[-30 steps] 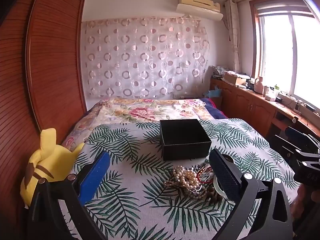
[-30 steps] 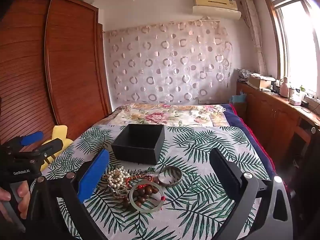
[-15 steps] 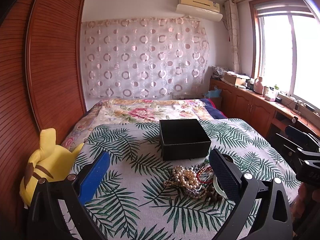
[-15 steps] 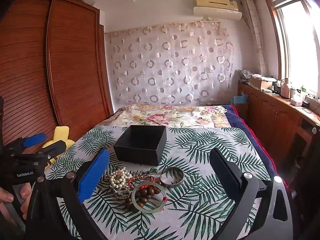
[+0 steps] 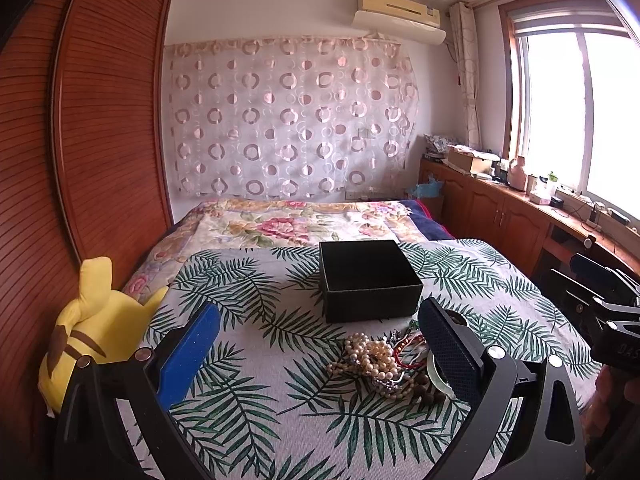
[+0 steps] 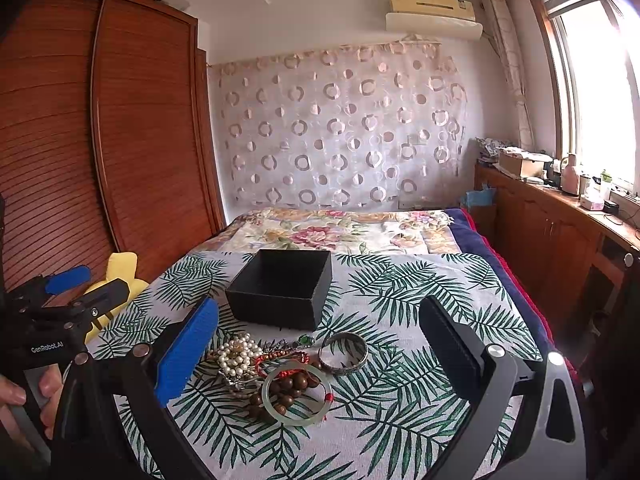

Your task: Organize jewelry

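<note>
An open black box (image 5: 368,280) (image 6: 282,288) stands on the palm-leaf cloth on the bed. In front of it lies a jewelry pile: a pearl string (image 5: 370,356) (image 6: 238,354), a pale green bangle (image 6: 296,396), brown wooden beads (image 6: 288,392), a red cord bracelet (image 6: 280,360), a silver bangle (image 6: 344,352) and a green pendant (image 6: 306,339). My left gripper (image 5: 320,344) is open and empty, short of the pile and left of it. My right gripper (image 6: 320,344) is open and empty, above the pile's near side.
A yellow plush toy (image 5: 92,332) lies at the bed's left edge by the wooden wardrobe (image 5: 80,140). A floral blanket (image 5: 300,224) covers the far bed. A wooden counter (image 5: 540,216) with clutter runs along the right under the window.
The right gripper has risen and drawn slightly nearer the box and pile. The left gripper has barely moved. The jewelry and box have not moved.
</note>
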Demonstrator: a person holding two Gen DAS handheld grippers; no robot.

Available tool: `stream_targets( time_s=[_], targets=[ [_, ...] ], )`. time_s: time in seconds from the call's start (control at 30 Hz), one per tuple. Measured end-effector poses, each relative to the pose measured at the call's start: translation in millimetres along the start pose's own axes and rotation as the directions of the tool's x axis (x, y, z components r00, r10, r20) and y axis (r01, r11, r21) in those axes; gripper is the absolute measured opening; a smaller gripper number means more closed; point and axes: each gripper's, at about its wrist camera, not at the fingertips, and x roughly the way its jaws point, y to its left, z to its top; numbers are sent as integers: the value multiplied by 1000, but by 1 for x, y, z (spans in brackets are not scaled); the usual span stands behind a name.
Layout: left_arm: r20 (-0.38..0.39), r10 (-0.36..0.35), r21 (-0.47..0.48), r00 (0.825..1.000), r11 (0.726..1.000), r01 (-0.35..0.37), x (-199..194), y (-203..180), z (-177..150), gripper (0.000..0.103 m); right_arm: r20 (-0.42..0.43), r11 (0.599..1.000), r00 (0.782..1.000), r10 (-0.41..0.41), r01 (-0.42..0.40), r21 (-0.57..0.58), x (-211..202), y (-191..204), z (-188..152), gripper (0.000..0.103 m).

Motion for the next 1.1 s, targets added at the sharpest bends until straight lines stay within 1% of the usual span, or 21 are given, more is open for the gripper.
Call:
stream_targets(
  time_s=[0.77,0.97,1.1],
  targets=[
    [5,-2,-2,1000,1000,2,0,0,1,96,0,1000,1000,5,-5,2,-4,-2,2,101],
    [11,-2,-1,1000,1000,2,-3,-3,9,96,0,1000,1000,5,-5,2,-4,-2,2,101],
    [12,-2,-2,1000,1000,2,-3,-3,8,96,0,1000,1000,5,-5,1,-4,0,2,101]
  ],
)
